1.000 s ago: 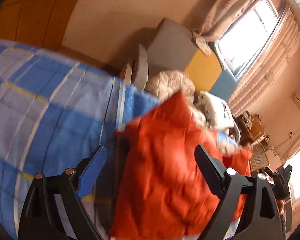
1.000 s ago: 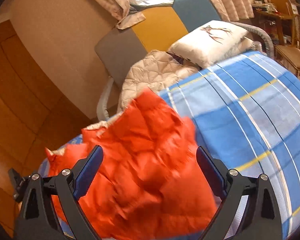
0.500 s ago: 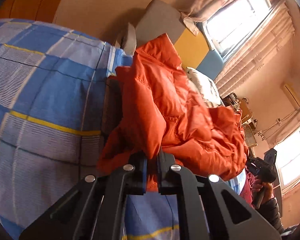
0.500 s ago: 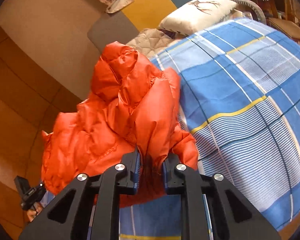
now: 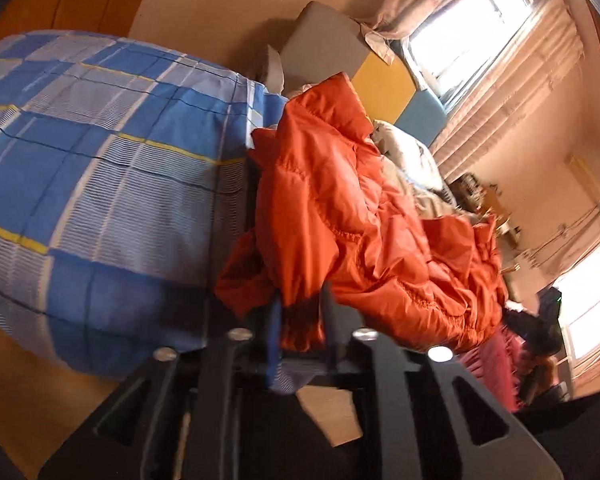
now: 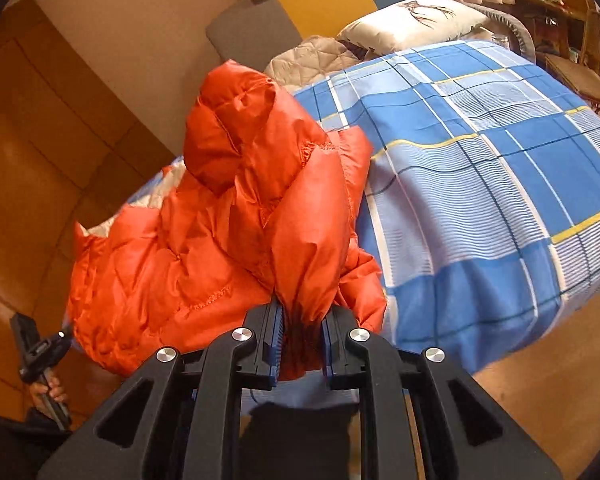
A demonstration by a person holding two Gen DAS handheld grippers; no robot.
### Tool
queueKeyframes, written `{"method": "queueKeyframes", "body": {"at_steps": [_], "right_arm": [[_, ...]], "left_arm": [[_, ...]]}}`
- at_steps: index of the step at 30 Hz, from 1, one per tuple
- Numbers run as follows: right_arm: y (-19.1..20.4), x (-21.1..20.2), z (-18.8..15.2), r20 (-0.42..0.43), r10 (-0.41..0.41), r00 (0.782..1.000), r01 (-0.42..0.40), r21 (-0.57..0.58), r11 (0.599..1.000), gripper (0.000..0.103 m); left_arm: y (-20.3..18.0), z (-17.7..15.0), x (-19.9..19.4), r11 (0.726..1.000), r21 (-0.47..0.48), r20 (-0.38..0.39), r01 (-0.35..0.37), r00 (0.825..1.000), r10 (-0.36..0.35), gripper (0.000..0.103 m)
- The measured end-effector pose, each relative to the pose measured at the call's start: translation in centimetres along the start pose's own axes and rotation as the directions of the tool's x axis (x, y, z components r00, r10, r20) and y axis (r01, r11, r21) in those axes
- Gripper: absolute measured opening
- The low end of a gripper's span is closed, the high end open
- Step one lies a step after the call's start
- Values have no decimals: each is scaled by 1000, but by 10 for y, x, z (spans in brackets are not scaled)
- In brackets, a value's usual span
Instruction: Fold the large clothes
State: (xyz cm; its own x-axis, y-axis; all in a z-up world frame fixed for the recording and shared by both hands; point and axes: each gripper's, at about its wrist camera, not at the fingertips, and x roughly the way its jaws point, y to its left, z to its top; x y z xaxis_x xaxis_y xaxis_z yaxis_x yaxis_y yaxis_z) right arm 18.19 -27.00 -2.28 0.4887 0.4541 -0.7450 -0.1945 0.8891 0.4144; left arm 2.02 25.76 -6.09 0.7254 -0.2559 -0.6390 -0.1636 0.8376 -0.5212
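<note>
An orange puffer jacket (image 5: 340, 208) hangs crumpled above a bed covered with a blue checked sheet (image 5: 100, 160). My left gripper (image 5: 300, 312) is shut on a bunched edge of the jacket. In the right wrist view the same jacket (image 6: 236, 216) hangs in front of the sheet (image 6: 480, 184), and my right gripper (image 6: 302, 324) is shut on another bunched part of it. The left gripper (image 6: 40, 352) shows small at the far left there, and the right gripper (image 5: 540, 320) shows at the far right of the left wrist view.
A cream pillow (image 6: 416, 16) and a beige quilted blanket (image 6: 312, 60) lie at the head of the bed. A grey, yellow and blue headboard (image 6: 300, 4) stands behind them. Wooden chairs (image 6: 580, 68) stand to the right. Wooden floor (image 6: 540, 392) lies below the bed's edge.
Both grippers were open over the jacket a second ago. They closed on it and have lifted and pulled it back towards the bed's near edge.
</note>
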Motion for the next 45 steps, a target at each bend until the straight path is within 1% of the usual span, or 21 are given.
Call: {"method": "queueKeyframes", "body": {"at_steps": [1,2,3,4,6,8,10,12,13,14,15,17,18,20,24,27,32,35,38,42,45], "right_arm": [[1,-2,1,0,-14,1000,14,-15,1000,30],[3,-3,5,12,-40,999,41,-32,999,46],[4,-4,10,31,-67,997,68,-45,997,57],[7,-6,19,63,-92,994,96,-63,993,71],[13,-7,41,108,-89,990,98,-88,991,72],[21,-2,57,125,-89,988,104,-119,987,72],[31,15,78,117,-90,989,108,-153,982,72],[36,37,96,94,-107,990,123,-186,975,72],[38,46,101,81,-118,990,132,-196,972,72],[40,56,104,65,-133,989,144,-207,968,72],[42,65,107,42,-138,990,144,-216,966,68],[44,79,107,7,-160,987,157,-240,958,29],[45,81,105,9,-180,984,176,-251,952,26],[47,76,102,32,-185,982,187,-249,950,15],[54,56,106,109,-206,972,228,-253,940,9],[57,39,120,177,-205,963,243,-232,942,7],[58,43,146,230,-230,946,276,-196,941,5],[53,55,161,239,-253,938,294,-156,943,5],[45,84,174,222,-306,926,337,-117,934,4],[37,126,179,175,-378,909,398,-98,912,4],[29,157,178,131,-442,888,455,-103,884,4]], "left_arm": [[-1,1,-3,999,10,17,-37,999,36,66],[-2,5,-7,997,27,43,-65,997,64,75],[-4,13,-9,997,51,58,-61,997,58,74],[-5,23,-6,995,69,64,-72,996,68,74],[-9,36,-2,988,113,82,-101,992,92,74],[-13,53,10,984,148,81,-98,993,87,74],[-16,71,25,980,173,76,-95,994,83,73],[-20,81,37,979,181,63,-98,994,88,69],[-19,88,48,978,189,48,-93,995,85,63],[-18,92,56,977,188,39,-100,995,95,50],[-20,93,60,977,189,31,-99,995,95,43],[-23,94,70,971,210,29,-117,993,113,14],[-25,94,71,969,215,34,-118,993,113,11],[-28,93,67,968,219,58,-126,992,116,4],[-35,97,53,963,226,119,-147,985,123,2],[-35,113,41,969,194,171,-154,978,121,2],[-39,145,52,967,162,212,-197,964,161,1],[-38,164,76,962,133,204,-240,956,210,1],[-28,179,109,956,93,166,-279,951,261,1],[-13,184,157,933,72,101,-352,934,344,1],[-4,179,194,906,103,32,-411,912,410,1]]}}
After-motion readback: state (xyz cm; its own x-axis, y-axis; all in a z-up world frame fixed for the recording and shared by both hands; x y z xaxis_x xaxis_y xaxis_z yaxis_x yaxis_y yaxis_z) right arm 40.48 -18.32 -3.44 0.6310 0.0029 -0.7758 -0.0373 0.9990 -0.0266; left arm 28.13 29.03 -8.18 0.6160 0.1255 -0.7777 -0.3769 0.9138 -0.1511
